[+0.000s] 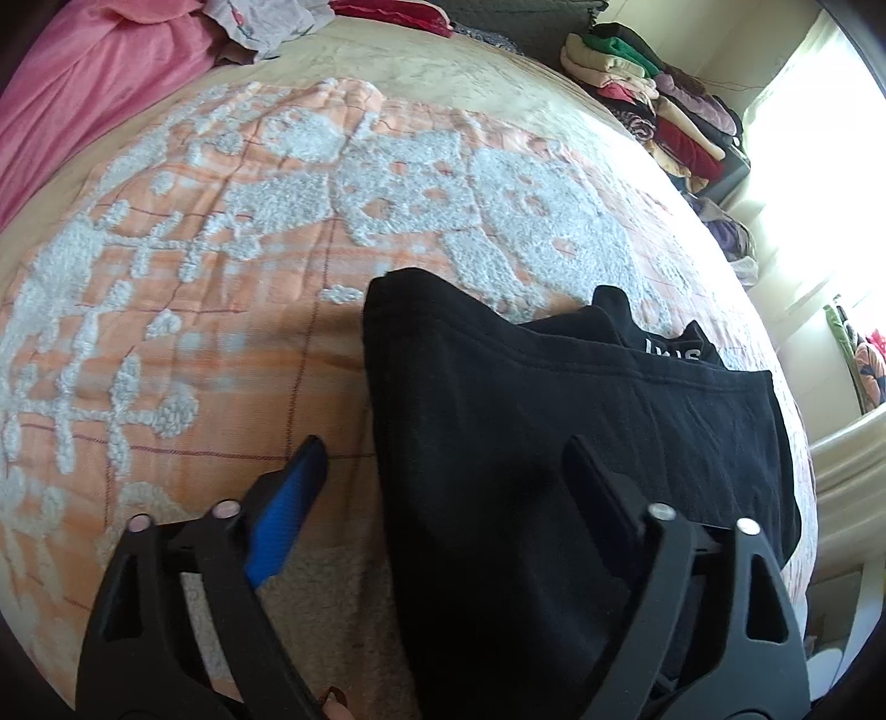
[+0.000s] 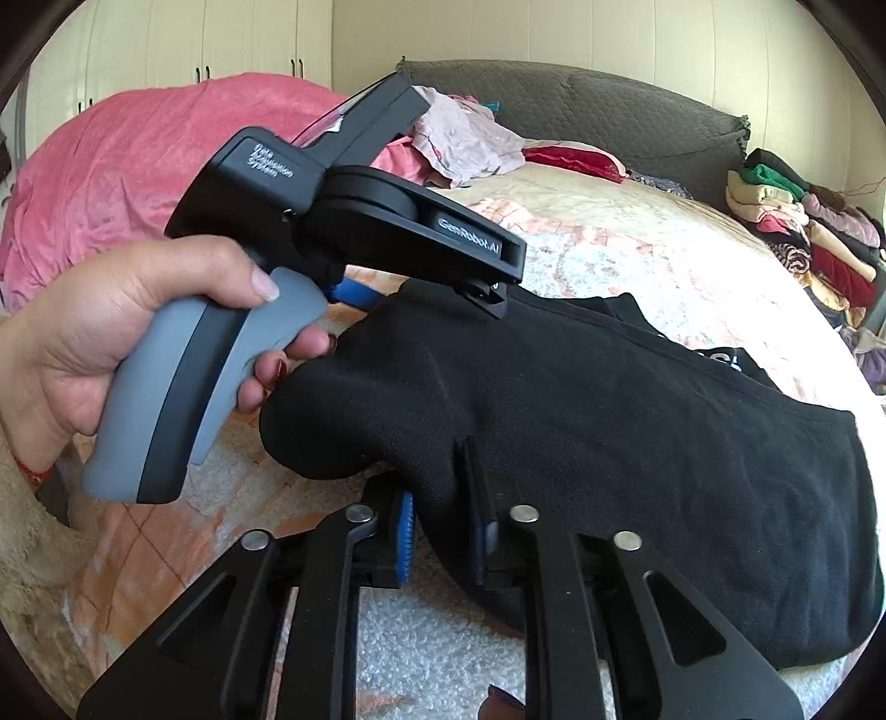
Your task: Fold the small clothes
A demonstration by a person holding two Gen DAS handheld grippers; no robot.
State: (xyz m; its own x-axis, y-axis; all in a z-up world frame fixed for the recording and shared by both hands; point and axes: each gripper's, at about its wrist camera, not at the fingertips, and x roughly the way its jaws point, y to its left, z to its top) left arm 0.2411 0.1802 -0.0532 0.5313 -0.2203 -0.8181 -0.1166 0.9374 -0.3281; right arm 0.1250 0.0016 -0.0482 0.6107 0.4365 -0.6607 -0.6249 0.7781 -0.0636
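A black garment (image 2: pixel 609 421), soft knit with a stitched hem and some white lettering near its far edge at about two o'clock, lies partly folded on the bed, its near corner bunched and lifted at about six o'clock in the right view.

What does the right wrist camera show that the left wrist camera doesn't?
Only the right wrist view shows the left hand gripping the other tool's grey handle, the white wardrobe doors, and the right tongs shut on a fold of the black garment. Only the left wrist view shows the left tongs open over the garment's edge, plus the bright window. Both show the black garment, the orange patterned bedspread, the pink blanket and the folded clothes stack.
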